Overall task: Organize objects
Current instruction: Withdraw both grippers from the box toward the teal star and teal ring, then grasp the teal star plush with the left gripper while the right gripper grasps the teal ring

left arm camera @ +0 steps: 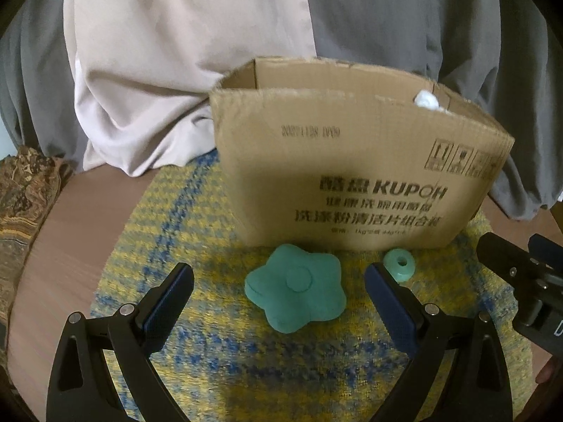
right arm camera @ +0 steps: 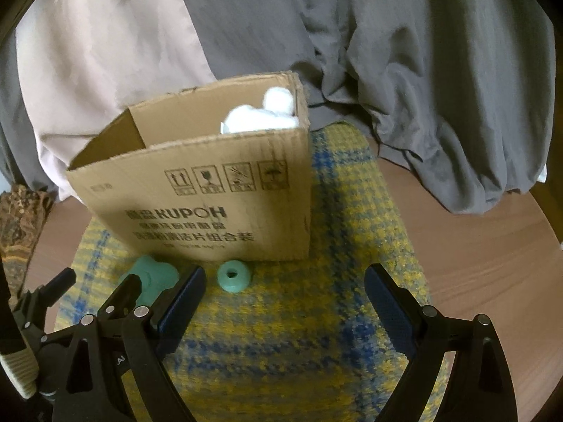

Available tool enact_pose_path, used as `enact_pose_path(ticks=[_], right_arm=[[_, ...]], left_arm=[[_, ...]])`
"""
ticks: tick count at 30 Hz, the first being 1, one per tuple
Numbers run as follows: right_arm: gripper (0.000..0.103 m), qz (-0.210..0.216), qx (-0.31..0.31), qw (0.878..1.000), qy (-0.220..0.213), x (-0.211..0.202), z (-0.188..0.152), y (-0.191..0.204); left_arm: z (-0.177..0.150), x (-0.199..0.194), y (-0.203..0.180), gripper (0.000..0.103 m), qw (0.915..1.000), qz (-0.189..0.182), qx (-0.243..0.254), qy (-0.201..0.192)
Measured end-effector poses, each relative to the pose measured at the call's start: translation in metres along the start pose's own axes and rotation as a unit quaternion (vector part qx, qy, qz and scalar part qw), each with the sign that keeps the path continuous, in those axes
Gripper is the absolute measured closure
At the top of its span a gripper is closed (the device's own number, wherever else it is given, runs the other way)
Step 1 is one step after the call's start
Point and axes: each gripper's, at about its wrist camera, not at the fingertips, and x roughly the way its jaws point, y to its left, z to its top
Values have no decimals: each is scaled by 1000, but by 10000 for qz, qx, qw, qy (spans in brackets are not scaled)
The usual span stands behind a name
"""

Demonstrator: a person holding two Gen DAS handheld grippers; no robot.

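A teal star-shaped soft toy (left arm camera: pixel 295 290) lies on the yellow-blue woven mat (left arm camera: pixel 218 351) in front of an open cardboard box (left arm camera: pixel 352 176). A small teal ring (left arm camera: pixel 399 264) lies to its right. My left gripper (left arm camera: pixel 279 279) is open, its fingers on either side of the star. In the right wrist view the star (right arm camera: pixel 155 276) is partly hidden behind my finger, and the ring (right arm camera: pixel 233 276) lies by the box (right arm camera: pixel 211 193). White fluffy items (right arm camera: pixel 262 116) sit inside the box. My right gripper (right arm camera: pixel 285 283) is open and empty over the mat (right arm camera: pixel 299 344).
The mat lies on a brown wooden table (right arm camera: pixel 492 263). Beige and grey cloth (left arm camera: pixel 176 70) hangs behind the box. A patterned fabric (left arm camera: pixel 21 204) lies at the left edge. The right gripper (left arm camera: pixel 520 281) shows at the right of the left wrist view.
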Motion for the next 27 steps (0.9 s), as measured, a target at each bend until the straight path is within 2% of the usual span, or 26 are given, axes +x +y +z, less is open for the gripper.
enact_pose_path(ticks=[7,12,18,27], right_arm=[[11,-115,-45,9999,73,9,-5,-3],[11,-108,-29,9998,160,17,-6,-7],[11,-79,11,9997,230,21,-6,-10],[11,-55,-72,9994,325,26,-5,-8]], left_arm=[[-8,20,-6,4,9999,-35,17,123],[-11,32,-12,9,9997,-22,59,215],[-14,46,-14,23,9993,-51,50,372],[-16,55,-16,23,9993,102,138,346]])
